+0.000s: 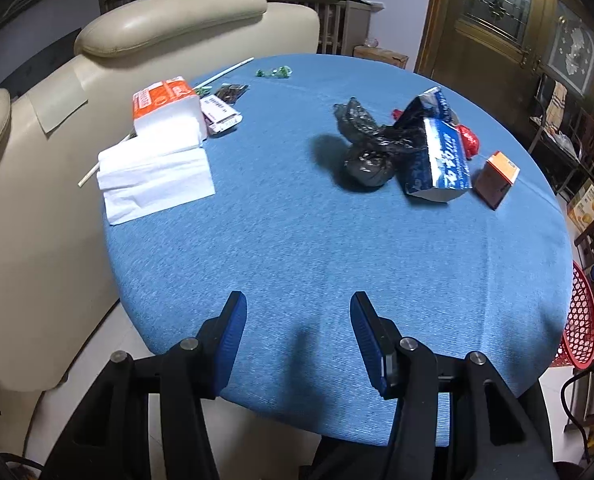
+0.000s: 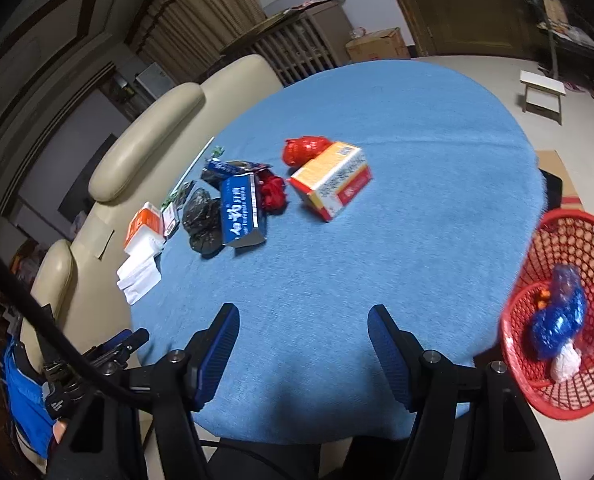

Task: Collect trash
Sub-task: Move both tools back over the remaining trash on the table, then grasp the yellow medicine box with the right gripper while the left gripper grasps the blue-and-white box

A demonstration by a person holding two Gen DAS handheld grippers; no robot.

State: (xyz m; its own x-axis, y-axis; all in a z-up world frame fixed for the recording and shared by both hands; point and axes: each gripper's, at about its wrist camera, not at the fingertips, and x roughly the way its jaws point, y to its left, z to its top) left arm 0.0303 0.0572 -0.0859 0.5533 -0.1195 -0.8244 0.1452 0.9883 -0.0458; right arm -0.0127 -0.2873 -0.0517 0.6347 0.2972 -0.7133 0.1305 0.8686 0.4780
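Note:
Trash lies on a round blue table (image 1: 297,240): a crumpled black plastic bag (image 1: 363,152), a torn blue toothpaste box (image 1: 441,160), a red foil wrapper (image 1: 470,140) and an orange-topped carton (image 1: 497,178). The right wrist view shows the same heap: black bag (image 2: 203,220), blue box (image 2: 241,212), red wrappers (image 2: 303,148) and carton (image 2: 331,178). My left gripper (image 1: 297,320) hangs open and empty over the table's near edge. My right gripper (image 2: 303,320) is also open and empty over the near edge. A red mesh basket (image 2: 577,216) beside the table holds a blue bag (image 2: 557,320).
An orange tissue pack (image 1: 165,106), loose white tissues (image 1: 153,178), a small white box (image 1: 221,114), green wrappers (image 1: 275,72) and a thin stick (image 1: 225,72) lie at the table's left. A beige sofa (image 1: 57,160) borders that side. A white stool (image 2: 543,90) stands on the floor beyond.

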